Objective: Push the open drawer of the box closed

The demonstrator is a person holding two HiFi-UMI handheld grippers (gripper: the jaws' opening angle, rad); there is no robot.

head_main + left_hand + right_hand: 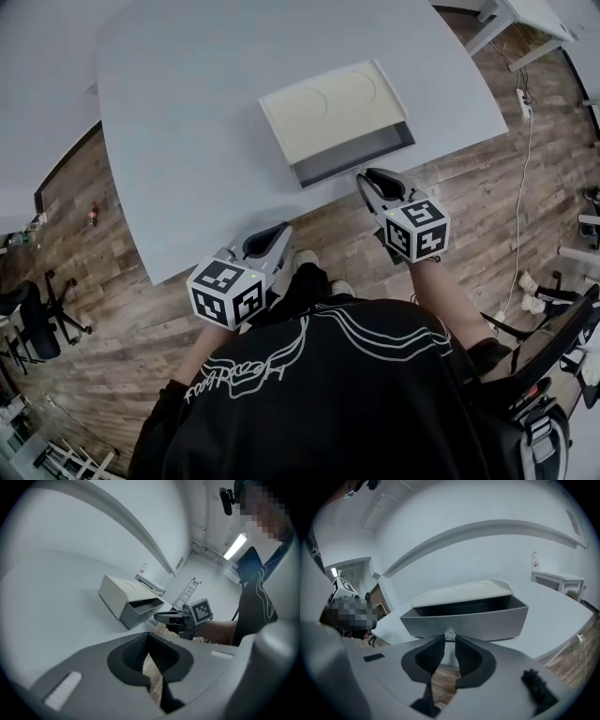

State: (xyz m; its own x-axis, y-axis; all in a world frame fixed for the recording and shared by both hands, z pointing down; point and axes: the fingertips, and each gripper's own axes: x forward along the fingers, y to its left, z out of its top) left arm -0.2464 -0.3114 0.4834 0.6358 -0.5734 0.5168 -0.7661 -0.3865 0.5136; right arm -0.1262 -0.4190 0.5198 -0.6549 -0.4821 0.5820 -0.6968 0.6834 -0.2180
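The drawer's inside is hidden behind its grey front wall. Whether its small knob touches the jaws is too close to tell. The right hand-held gripper has its jaws a narrow slit apart, tips at that knob. The drawer stands pulled out of the cream box near the tabletop's edge. The left hand-held gripper, tips together, holds nothing.

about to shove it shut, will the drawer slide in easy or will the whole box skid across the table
The drawer looks empty and thin-walled, so probably light and easy to slide. The box sits free on the smooth table, so it may skid.
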